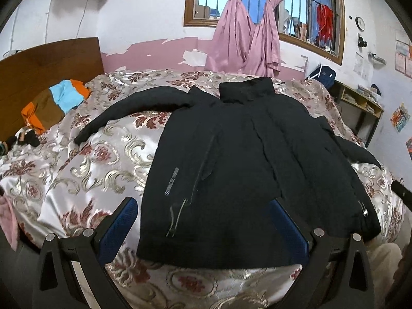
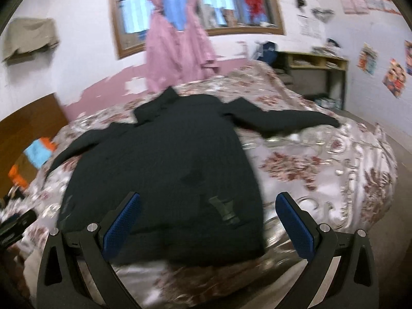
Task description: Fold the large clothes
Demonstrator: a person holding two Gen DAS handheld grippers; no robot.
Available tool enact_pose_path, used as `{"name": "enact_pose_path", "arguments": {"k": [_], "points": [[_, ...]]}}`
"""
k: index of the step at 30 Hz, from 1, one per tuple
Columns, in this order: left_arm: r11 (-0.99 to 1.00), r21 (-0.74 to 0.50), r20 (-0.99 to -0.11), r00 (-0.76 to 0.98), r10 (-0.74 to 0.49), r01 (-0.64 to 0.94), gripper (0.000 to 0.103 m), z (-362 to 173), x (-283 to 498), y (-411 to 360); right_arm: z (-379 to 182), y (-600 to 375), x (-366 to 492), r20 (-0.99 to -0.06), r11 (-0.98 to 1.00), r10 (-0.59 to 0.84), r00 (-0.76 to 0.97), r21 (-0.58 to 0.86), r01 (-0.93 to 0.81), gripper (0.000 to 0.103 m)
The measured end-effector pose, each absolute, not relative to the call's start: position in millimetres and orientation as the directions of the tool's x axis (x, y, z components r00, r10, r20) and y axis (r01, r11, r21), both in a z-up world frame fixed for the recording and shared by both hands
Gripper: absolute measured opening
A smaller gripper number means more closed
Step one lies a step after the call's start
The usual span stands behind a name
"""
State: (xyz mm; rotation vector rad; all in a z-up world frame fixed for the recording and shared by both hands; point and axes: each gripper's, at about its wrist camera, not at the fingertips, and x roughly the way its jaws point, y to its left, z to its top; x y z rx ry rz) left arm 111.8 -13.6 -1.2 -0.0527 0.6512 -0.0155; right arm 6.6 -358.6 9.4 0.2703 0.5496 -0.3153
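The black coat (image 1: 247,159) lies flat on the bed (image 1: 97,159). Both the left gripper (image 1: 203,213) and the right gripper (image 2: 207,208) are wide open and hold nothing. Grab a far sleeve first and fold it in neatly.

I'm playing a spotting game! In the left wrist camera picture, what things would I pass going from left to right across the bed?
Orange, blue and brown cloth → black jacket's left-side sleeve → jacket body → its other sleeve.

Both wrist views above jacket (image 1: 244,167)
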Motion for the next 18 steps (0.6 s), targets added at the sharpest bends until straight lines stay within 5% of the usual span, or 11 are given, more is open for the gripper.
{"name": "enact_pose_path", "arguments": {"k": [18], "points": [[0.997,0.017,-0.569,0.821,-0.051,0.074,0.103,25,252,-102,26,-550,197,-0.583,0.776,-0.382,0.717,0.218,0.591,0.102]]}}
